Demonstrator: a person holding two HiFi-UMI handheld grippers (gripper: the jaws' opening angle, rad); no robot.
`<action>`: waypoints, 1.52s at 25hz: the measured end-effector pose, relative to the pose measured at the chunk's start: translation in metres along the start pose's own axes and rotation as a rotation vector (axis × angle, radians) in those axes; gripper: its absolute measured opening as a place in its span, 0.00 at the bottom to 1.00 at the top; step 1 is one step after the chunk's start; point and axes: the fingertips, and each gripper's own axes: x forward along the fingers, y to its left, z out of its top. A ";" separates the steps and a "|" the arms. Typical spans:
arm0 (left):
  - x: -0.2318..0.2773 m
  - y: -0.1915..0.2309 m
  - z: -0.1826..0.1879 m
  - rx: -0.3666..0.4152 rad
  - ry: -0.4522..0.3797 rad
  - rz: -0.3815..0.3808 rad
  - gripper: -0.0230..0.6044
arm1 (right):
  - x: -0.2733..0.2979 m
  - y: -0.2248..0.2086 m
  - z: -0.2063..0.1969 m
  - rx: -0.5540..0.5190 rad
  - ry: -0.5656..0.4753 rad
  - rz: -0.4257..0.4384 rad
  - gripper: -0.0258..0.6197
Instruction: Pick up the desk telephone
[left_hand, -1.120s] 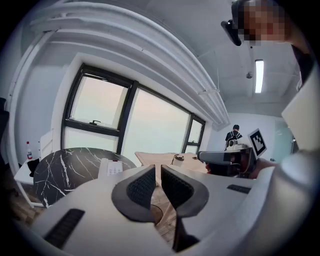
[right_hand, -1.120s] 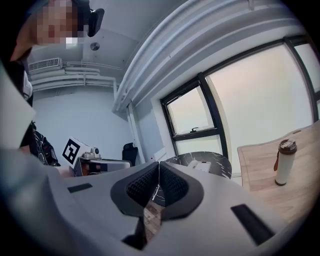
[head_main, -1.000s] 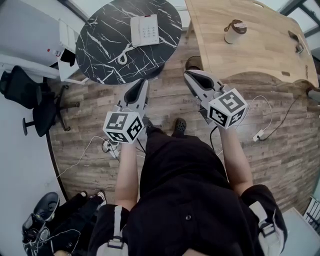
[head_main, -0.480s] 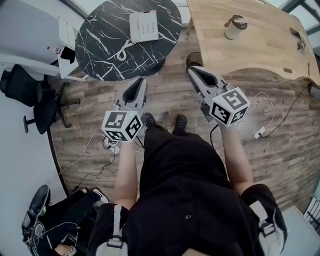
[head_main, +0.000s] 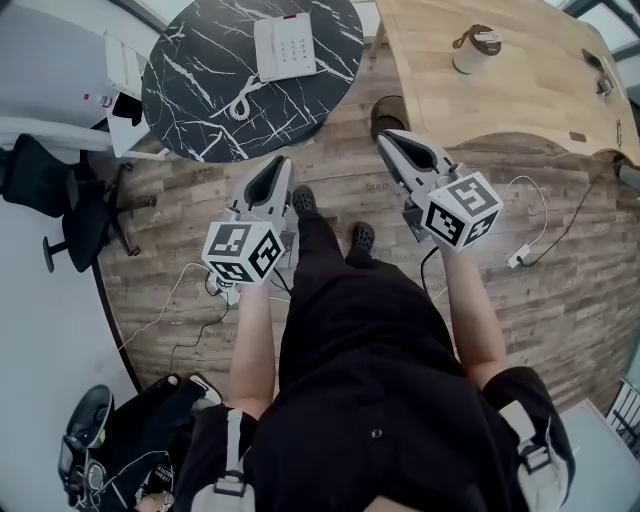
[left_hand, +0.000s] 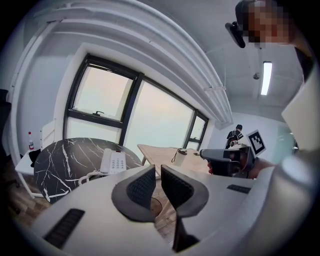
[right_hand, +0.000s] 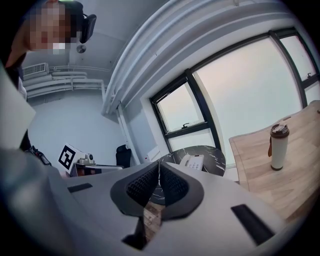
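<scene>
Left gripper (left_hand: 156, 175) jaws are sitting nearly together, only a sliver of gap and nothing in it; right gripper (right_hand: 159, 170) jaws are pressing pad to pad, also empty. Both are hovering over the wood-plank floor (head_main: 340, 170), well apart from the white desk telephone (head_main: 285, 46), which is lying flat on the round black marble table (head_main: 190, 90), its coiled cord (head_main: 240, 103) trailing beside it. A lidded travel mug (head_main: 474, 52) is standing on the wooden desk (head_main: 540, 100) to the right.
</scene>
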 end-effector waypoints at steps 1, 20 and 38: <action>0.003 0.005 0.002 -0.002 0.000 -0.003 0.10 | 0.005 -0.001 0.002 0.000 0.000 -0.004 0.09; 0.069 0.133 0.076 0.005 0.007 -0.109 0.10 | 0.145 -0.009 0.053 -0.019 0.014 -0.063 0.09; 0.102 0.205 0.080 -0.022 0.072 -0.229 0.10 | 0.218 -0.014 0.027 0.065 0.110 -0.172 0.09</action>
